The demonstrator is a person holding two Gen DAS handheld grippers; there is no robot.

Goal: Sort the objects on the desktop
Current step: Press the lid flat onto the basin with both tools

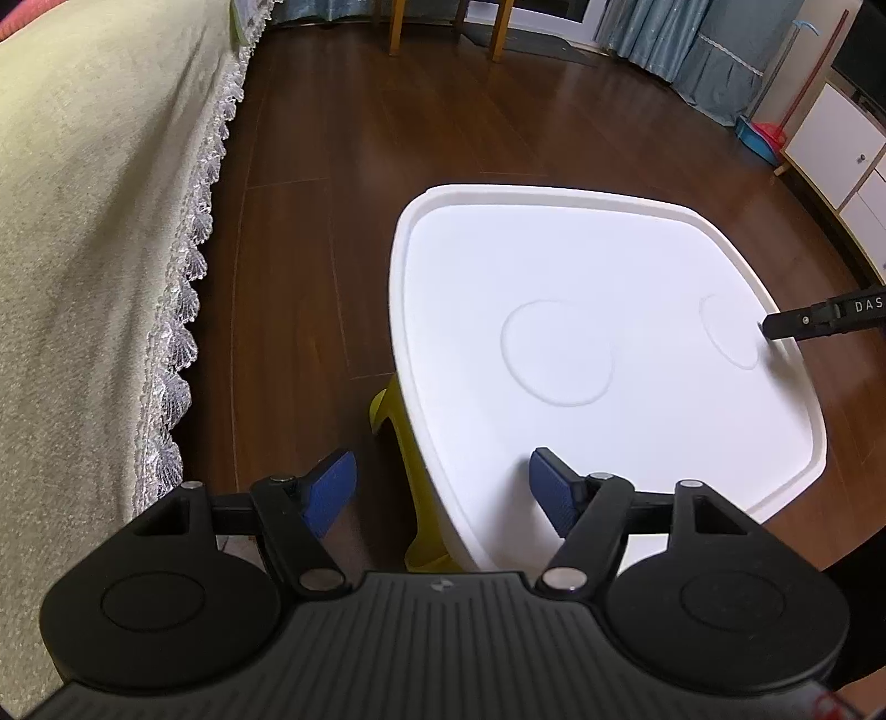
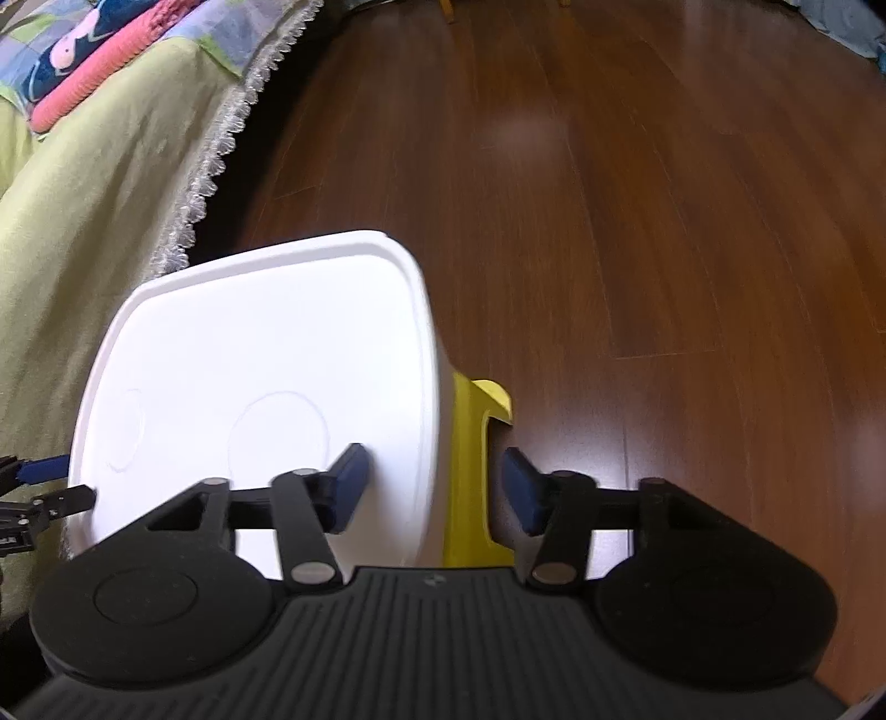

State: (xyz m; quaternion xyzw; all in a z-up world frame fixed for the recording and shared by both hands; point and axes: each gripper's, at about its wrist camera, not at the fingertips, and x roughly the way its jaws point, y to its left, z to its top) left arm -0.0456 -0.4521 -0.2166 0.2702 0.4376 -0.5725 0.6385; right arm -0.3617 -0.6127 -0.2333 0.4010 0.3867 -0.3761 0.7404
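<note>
A small white table top (image 1: 609, 266) with a raised rim and two shallow round recesses rests on yellow legs (image 1: 426, 498). Nothing lies on it. My left gripper (image 1: 443, 487) is open and straddles its near left edge, one blue pad over the floor, the other over the top. In the right wrist view the same white top (image 2: 266, 332) and a yellow leg (image 2: 470, 471) appear. My right gripper (image 2: 434, 487) is open across the top's right edge with nothing between its fingers. A finger of the right gripper (image 1: 803, 321) reaches in over the far right rim.
A bed with a pale green cover and lace trim (image 1: 183, 266) runs along the left. Folded colourful bedding (image 2: 99, 61) lies on it. Dark wooden floor (image 2: 637, 194) surrounds the table. Chair legs (image 1: 498, 27), curtains, a white cabinet (image 1: 830, 149) and a blue dustpan stand at the back.
</note>
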